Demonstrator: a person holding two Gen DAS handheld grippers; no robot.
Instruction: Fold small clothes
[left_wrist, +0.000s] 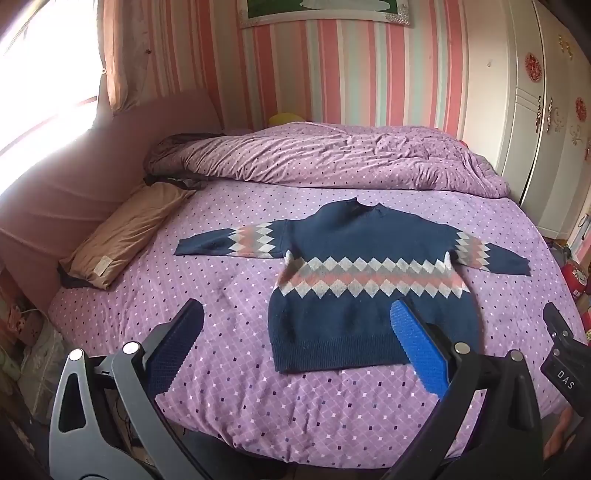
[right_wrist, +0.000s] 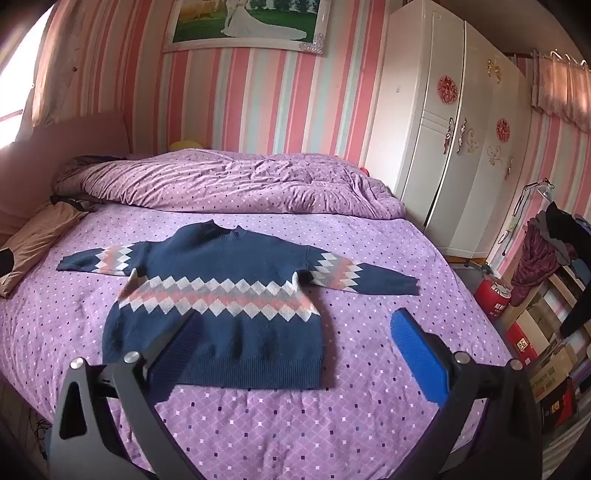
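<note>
A small navy sweater (left_wrist: 369, 266) with a pink, grey and white diamond band lies flat on the purple bedsheet (left_wrist: 229, 387), sleeves spread out, hem towards me. It also shows in the right wrist view (right_wrist: 229, 280). My left gripper (left_wrist: 295, 317) is open and empty, held above the bed near the sweater's hem, at its left side. My right gripper (right_wrist: 295, 325) is open and empty, above the hem's right part. Part of the right gripper (left_wrist: 561, 343) shows at the right edge of the left wrist view.
A rumpled purple duvet (left_wrist: 332, 155) lies across the far side of the bed. A tan pillow (left_wrist: 125, 232) sits at the left by the pink headboard (left_wrist: 55, 192). A white wardrobe (right_wrist: 443, 147) stands at the right, with boxes and a red canister (right_wrist: 493, 291) beside the bed.
</note>
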